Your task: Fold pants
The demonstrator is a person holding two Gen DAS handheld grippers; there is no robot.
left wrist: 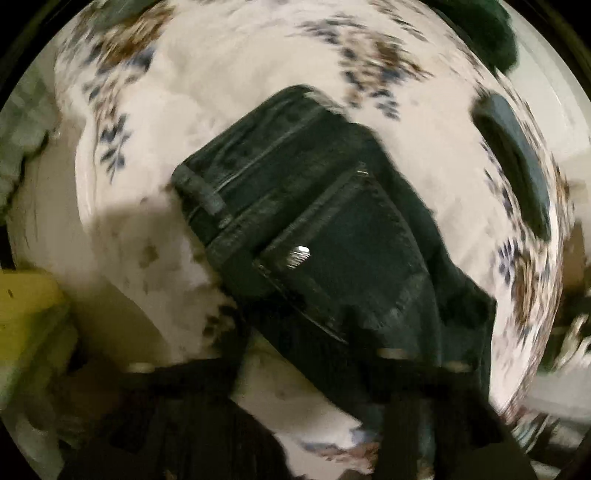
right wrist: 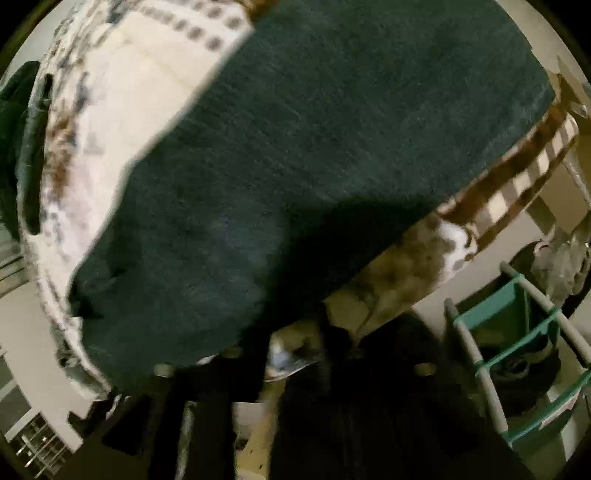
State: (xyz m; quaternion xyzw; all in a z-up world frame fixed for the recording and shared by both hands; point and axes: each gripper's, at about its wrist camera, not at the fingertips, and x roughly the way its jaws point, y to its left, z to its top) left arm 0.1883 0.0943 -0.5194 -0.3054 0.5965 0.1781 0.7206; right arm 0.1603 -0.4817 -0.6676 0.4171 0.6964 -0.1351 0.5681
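Dark denim pants (left wrist: 332, 229) lie on a white floral bedsheet (left wrist: 221, 74), waistband to the left, a back pocket with a metal rivet facing up. My left gripper (left wrist: 306, 373) hovers above the waist end with its fingers apart; one finger (left wrist: 417, 424) overlaps the cloth's lower edge, the other (left wrist: 184, 406) is over the sheet. In the right wrist view a broad dark pant leg (right wrist: 314, 147) crosses the bed diagonally. My right gripper (right wrist: 291, 365) is at its lower edge, fingers apart, with nothing clearly pinched. Both views are blurred.
Other dark garments (left wrist: 517, 155) lie at the bed's far right and top (left wrist: 480, 26). A yellow object (left wrist: 29, 306) is at the left. A teal and white rack (right wrist: 517, 350) stands beside the bed on the right. A brown striped sheet border (right wrist: 517, 177) marks the edge.
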